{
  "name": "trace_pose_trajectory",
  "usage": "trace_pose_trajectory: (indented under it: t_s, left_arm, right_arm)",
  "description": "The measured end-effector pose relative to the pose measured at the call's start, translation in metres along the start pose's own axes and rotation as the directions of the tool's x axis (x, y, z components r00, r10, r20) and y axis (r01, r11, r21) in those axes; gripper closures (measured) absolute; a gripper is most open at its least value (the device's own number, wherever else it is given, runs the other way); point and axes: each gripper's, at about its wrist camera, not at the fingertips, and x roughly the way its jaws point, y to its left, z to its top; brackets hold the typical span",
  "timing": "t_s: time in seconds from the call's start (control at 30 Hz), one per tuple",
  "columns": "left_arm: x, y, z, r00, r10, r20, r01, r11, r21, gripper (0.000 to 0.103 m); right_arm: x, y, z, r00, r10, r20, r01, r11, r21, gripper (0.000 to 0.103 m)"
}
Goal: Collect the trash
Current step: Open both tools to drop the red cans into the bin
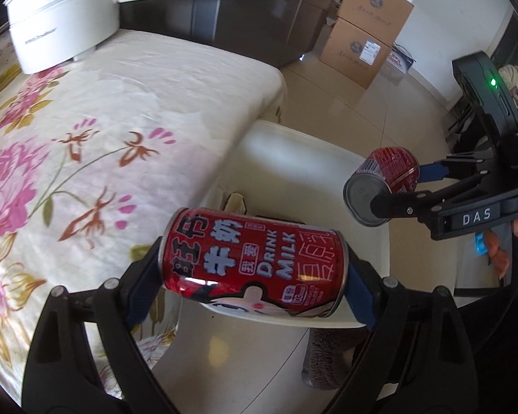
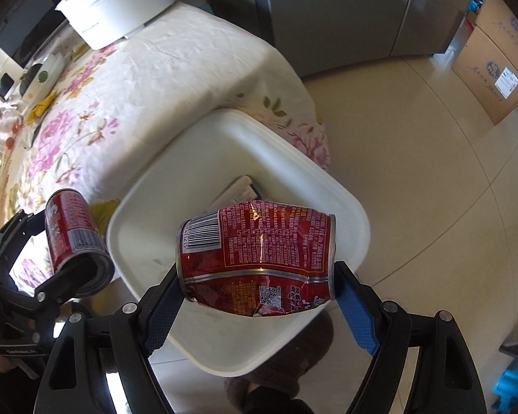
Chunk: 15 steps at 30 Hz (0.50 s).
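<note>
Hovering over bin (image 2: 348, 207), 2 cans (image 1: 252, 262) clamped.

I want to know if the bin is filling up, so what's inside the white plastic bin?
Inside the white plastic bin, one flat pale packet lies against the far wall. The dented red can in the right gripper hides the middle of its floor.

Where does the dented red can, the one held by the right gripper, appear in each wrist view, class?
Left wrist view: dented red can at right of centre, clamped in the right gripper.
Right wrist view: bottom centre, between the fingers, above the bin.
Shared landmark: white bin beside the floral table.
</note>
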Motion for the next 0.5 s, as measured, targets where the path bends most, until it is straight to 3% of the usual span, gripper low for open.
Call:
trace_pose_trajectory:
  t_s: [0.1, 0.2, 0.5]
  left_arm:
    - [0.008, -0.003, 0.001, 1.0, 0.001, -0.008, -0.001, 1.0, 0.026, 0.012]
    - [0.008, 0.0, 0.003, 0.999, 0.017, -0.029, -0.017, 1.0, 0.004, 0.002]
    - [-0.028, 0.029, -0.002, 0.999, 0.048, -0.018, -0.049, 0.998, -0.049, 0.002]
  right_arm:
    - [0.004, -0.007, -0.001, 1.0, -0.007, -0.01, 0.007, 1.0, 0.004, 0.019]
    - [0.006, -0.011, -0.001, 1.0, -0.011, -0.02, 0.011, 1.0, 0.013, 0.019]
    - [0.016, -0.002, 0.004, 0.999, -0.027, -0.044, 0.026, 1.0, -0.004, 0.019]
